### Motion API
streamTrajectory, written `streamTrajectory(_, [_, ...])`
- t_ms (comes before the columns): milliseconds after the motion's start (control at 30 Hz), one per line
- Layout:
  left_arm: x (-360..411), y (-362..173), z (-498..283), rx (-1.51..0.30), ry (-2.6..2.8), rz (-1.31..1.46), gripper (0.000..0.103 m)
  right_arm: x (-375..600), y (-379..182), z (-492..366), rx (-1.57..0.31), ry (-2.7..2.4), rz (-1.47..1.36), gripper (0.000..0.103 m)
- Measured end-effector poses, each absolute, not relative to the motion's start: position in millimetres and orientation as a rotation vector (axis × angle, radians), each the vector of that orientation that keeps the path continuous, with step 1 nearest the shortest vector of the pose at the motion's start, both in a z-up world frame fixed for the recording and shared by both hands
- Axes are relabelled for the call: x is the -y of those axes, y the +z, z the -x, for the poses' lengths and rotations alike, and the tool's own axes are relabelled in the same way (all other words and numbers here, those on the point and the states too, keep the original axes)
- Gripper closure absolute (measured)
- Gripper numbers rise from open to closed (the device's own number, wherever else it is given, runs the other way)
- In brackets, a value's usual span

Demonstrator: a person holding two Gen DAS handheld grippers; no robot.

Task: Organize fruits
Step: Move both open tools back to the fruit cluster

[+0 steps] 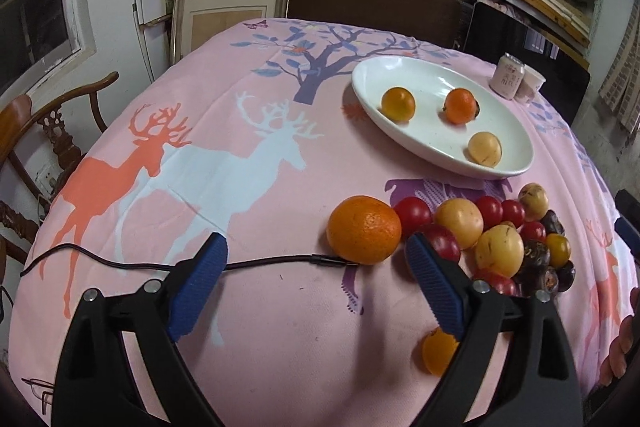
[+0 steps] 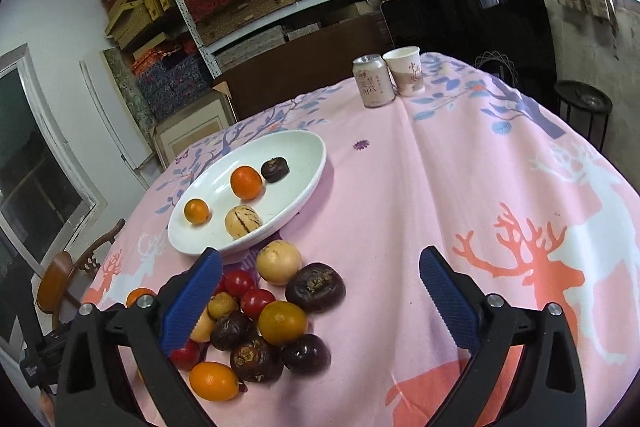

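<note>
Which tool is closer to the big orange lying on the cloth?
Left. The left tool is open right beside the big orange; the right tool is open beyond the fruit pile.

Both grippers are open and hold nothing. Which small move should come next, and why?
Probably lower the left gripper onto the large orange and close. Its jaws are open and empty, the orange lies just ahead on the cloth, and the white plate has room.

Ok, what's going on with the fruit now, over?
Left gripper open, empty. Right gripper open, empty. Four fruits in white oval plate; mixed fruit pile waiting on pink tablecloth. Black cable beside big orange.
</note>
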State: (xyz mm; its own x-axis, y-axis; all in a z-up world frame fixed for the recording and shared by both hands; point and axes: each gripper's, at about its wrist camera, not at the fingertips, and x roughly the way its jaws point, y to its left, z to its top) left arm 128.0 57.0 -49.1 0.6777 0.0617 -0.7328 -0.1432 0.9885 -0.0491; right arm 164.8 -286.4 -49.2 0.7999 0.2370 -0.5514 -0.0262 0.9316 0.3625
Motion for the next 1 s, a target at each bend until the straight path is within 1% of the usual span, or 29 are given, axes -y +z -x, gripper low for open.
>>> streamTrajectory(567, [-51, -59, -157, -0.860, 0.070, 0.018, 0.014, 278, -50, -164, -0.650, 0.164, -0.312, 0.003])
streamTrajectory(733, [-56, -58, -156, -0.857, 0.076, 0.007, 0.010, 279, -52, -166, -0.666, 0.165, -0.318, 0.003])
streamTrajectory(800, [-68, -53, -150, -0.831, 0.125, 0.039, 0.009, 280, -51, -165, -0.662, 0.164, -0.320, 0.003])
streamTrajectory(900, [-86, -50, -146, -0.822, 0.141, 0.136, 0.010, 282, -51, -166, -0.662, 0.167, -0.333, 0.003])
streamTrajectory(1000, [-81, -52, -144, -0.836, 0.069, 0.156, 0.010, 282, -51, -166, -0.664, 0.169, -0.333, 0.003])
